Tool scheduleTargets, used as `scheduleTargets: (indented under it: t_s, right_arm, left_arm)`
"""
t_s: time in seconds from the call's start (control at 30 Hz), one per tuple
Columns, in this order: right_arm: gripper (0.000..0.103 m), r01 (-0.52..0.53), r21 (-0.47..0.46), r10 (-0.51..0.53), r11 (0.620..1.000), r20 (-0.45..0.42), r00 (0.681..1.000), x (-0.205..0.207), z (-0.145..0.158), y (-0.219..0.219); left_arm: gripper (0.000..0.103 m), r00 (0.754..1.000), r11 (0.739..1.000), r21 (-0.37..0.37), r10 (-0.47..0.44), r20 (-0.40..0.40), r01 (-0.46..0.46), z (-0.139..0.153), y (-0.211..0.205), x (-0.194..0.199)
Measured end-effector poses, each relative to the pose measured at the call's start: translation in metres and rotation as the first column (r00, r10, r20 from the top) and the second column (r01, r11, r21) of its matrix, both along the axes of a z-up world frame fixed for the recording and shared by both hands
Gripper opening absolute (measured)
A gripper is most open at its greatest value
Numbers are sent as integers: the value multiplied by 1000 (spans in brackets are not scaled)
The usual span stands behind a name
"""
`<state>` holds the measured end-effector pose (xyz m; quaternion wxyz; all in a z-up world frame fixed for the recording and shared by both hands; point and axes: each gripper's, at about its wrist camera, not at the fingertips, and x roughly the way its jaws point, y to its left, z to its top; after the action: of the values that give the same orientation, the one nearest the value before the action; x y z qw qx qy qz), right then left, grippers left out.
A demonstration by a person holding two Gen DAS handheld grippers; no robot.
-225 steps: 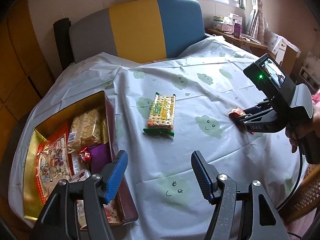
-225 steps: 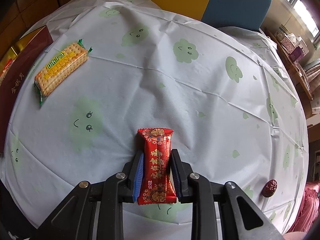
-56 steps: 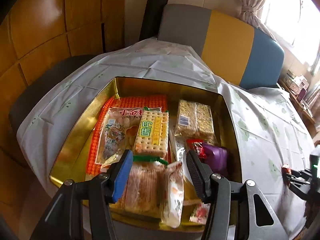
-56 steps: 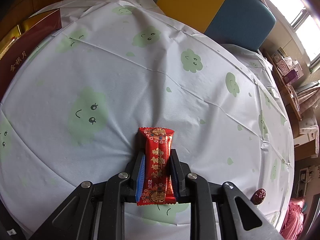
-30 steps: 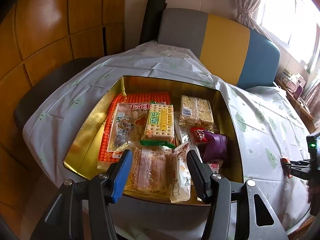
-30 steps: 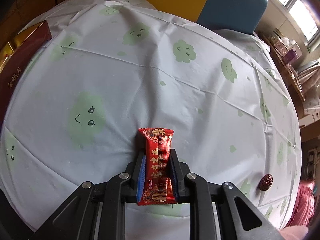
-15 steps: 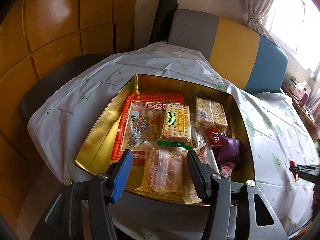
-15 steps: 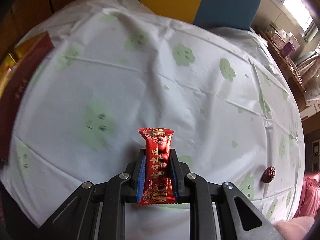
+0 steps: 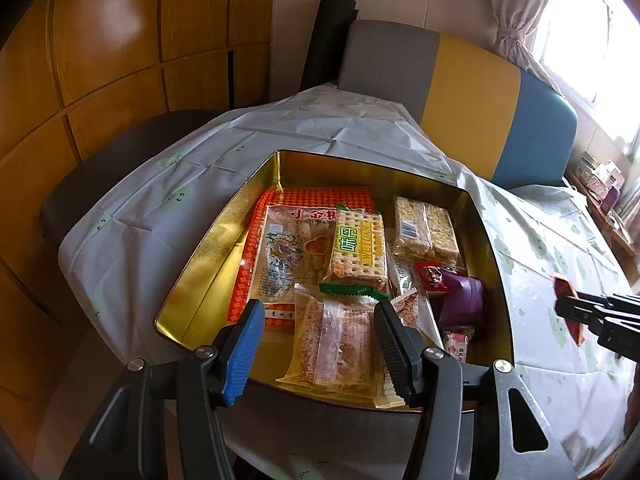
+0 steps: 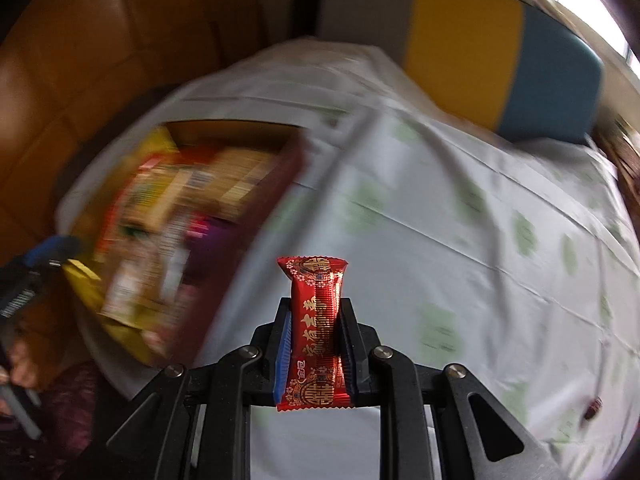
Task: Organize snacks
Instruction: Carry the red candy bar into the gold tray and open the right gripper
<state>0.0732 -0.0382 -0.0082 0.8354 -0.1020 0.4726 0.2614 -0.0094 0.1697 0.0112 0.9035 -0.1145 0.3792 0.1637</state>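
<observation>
Snacks fill the gold tin on the table, which is draped in a white cloth with pale green cloud faces. Inside the tin lie a cracker pack with a yellow and green label, a clear bag with red printing on an orange sheet, a pale cereal bar pack, a small red sweet, a purple packet and a clear pack of orange-brown slices at the near edge. The left claw hangs above that near edge with its jaws apart and nothing between them. The right claw is clamped on a red and gold candy wrapper, held upright over the cloth just right of the tin; the right wrist view is blurred. A small dark red item lies on the cloth far right.
</observation>
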Motion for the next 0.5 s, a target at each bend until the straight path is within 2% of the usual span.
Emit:
scheduleTargets:
  t_s: [0.1,0.27,0.5]
  right_arm:
    - [21,-61,49,61,997,0,998,-10,10,31]
    - [21,-118,81,119,990,-3,993,-15,13,70]
    - [21,-124,89,129,988,-53,990,-10,-3,108]
  left_arm:
    - [58,1000,1000,1,6,2,-6,1,2,-1]
    - [59,1000,1000,7,21,4,-21,2,7,-3]
    - [59,999,999,5,45,-5,-45,0,16,-2]
